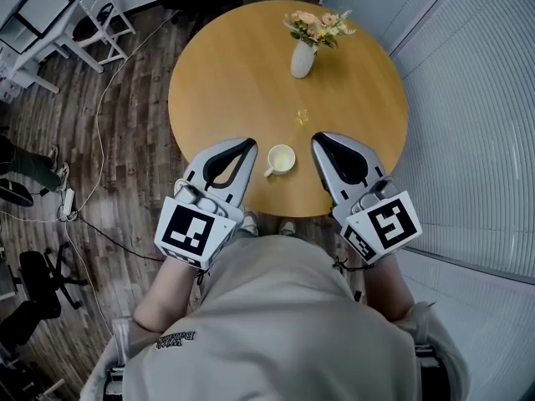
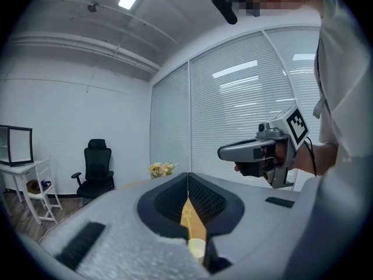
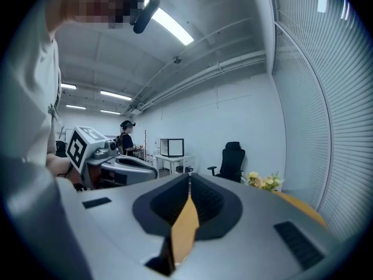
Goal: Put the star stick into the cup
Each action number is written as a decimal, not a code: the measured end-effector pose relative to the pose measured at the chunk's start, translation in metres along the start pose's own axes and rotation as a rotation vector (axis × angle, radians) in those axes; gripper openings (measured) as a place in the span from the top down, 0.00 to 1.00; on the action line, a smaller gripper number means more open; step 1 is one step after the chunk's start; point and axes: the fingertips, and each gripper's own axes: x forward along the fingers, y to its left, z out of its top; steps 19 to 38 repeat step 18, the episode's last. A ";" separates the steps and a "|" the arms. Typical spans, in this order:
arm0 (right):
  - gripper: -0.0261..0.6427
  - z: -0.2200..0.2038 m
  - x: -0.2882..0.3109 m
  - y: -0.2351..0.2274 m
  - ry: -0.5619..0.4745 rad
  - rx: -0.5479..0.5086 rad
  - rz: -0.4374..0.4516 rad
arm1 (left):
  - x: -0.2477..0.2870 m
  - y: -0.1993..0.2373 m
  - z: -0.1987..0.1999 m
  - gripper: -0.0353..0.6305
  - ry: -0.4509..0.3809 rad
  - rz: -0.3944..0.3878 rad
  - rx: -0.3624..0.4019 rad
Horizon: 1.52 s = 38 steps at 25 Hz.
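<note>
A small yellow star stick lies flat on the round wooden table, a short way beyond a cream cup with its handle to the left. The cup stands upright near the table's front edge, between my two grippers. My left gripper is just left of the cup, jaws shut on nothing. My right gripper is just right of it, also shut and empty. In the left gripper view the star stick and cup show through the slit below the closed tips. The right gripper view shows closed tips over bare table.
A white vase of flowers stands at the table's far side. Slatted glass walls run along the right. On the wood floor to the left are a white desk and chair, a cable and black office chairs. A person stands far off.
</note>
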 end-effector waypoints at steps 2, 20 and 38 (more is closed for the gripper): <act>0.91 -0.001 0.003 0.001 -0.002 -0.002 0.008 | 0.002 0.002 -0.003 0.91 0.006 0.004 -0.004; 0.91 -0.002 0.001 0.000 -0.017 0.023 0.024 | 0.008 -0.001 0.000 0.91 0.015 0.008 -0.018; 0.91 -0.002 0.001 0.000 -0.017 0.023 0.024 | 0.008 -0.001 0.000 0.91 0.015 0.008 -0.018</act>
